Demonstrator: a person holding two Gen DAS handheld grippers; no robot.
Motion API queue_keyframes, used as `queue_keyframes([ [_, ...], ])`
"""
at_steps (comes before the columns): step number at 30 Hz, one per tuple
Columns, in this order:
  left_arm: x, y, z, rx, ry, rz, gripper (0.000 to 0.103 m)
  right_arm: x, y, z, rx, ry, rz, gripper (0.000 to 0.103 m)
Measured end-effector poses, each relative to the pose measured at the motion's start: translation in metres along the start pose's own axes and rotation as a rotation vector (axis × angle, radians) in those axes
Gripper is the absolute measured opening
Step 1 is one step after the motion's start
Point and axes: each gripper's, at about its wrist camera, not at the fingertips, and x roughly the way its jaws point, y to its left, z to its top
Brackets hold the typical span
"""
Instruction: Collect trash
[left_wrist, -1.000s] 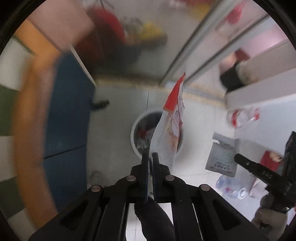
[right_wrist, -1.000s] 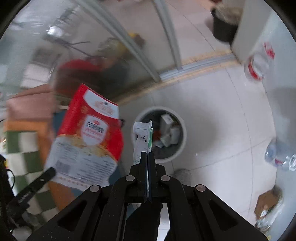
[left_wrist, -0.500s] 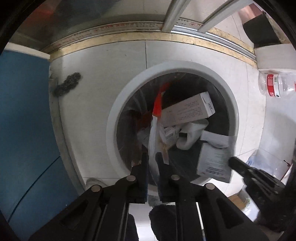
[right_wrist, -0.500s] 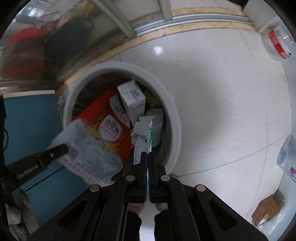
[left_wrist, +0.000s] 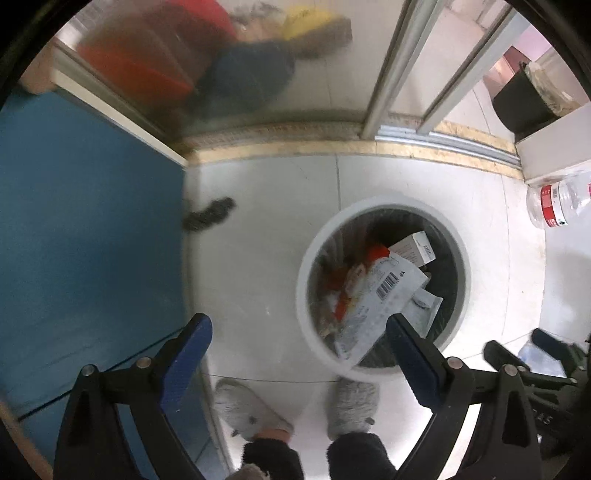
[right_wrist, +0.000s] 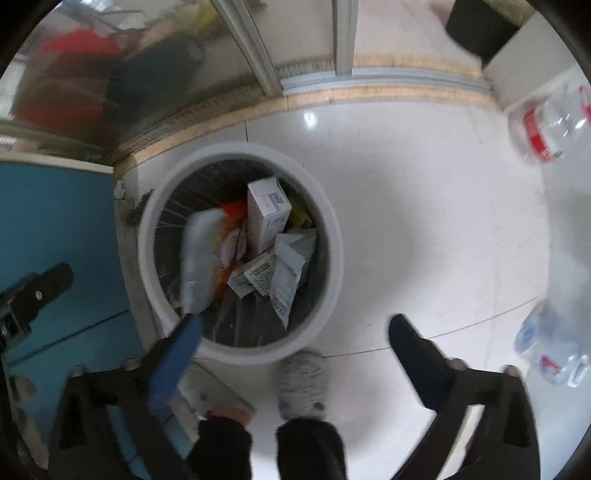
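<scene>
White barcoded wrapper (left_wrist: 384, 291) lies in the bin (left_wrist: 308, 258); both grippers' fingers just spread apart.

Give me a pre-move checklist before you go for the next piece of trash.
1. Left tongs empty, jaws just opened: ok.
2. Right tongs empty, jaws just opened: ok.
3. Red-and-white snack bag inside the white trash bin: ok.
4. White pouch inside the bin: ok.
5. Floor cleared: not ok; a clear bottle with a red label lies by the wall, another bottle nearer.
6. Room left in the bin: cannot tell.
</scene>
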Motion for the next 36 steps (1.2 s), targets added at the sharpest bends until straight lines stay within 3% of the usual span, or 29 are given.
queue_keyframes([
  [5,-0.077,0.002,-0.026,-0.006,-0.083,-0.004,0.097,-0.090,0.011,-0.024,-0.038,-0.128,-0.044,0.103],
  [12,-0.195,0.005,-0.072,-0.001,-0.181,-0.035,0.097,-0.236,0.029,-0.082,-0.049,-0.285,-0.060,0.103],
  [24,-0.390,0.033,-0.178,0.020,-0.352,-0.095,0.097,-0.468,0.046,-0.229,0.010,-0.458,-0.026,0.103],
  [31,-0.479,0.051,-0.227,0.029,-0.447,-0.130,0.097,-0.564,0.053,-0.312,0.028,-0.526,0.020,0.103],
  [36,-0.528,0.059,-0.254,0.030,-0.476,-0.169,0.097,-0.613,0.049,-0.349,0.010,-0.543,0.079,0.103],
])
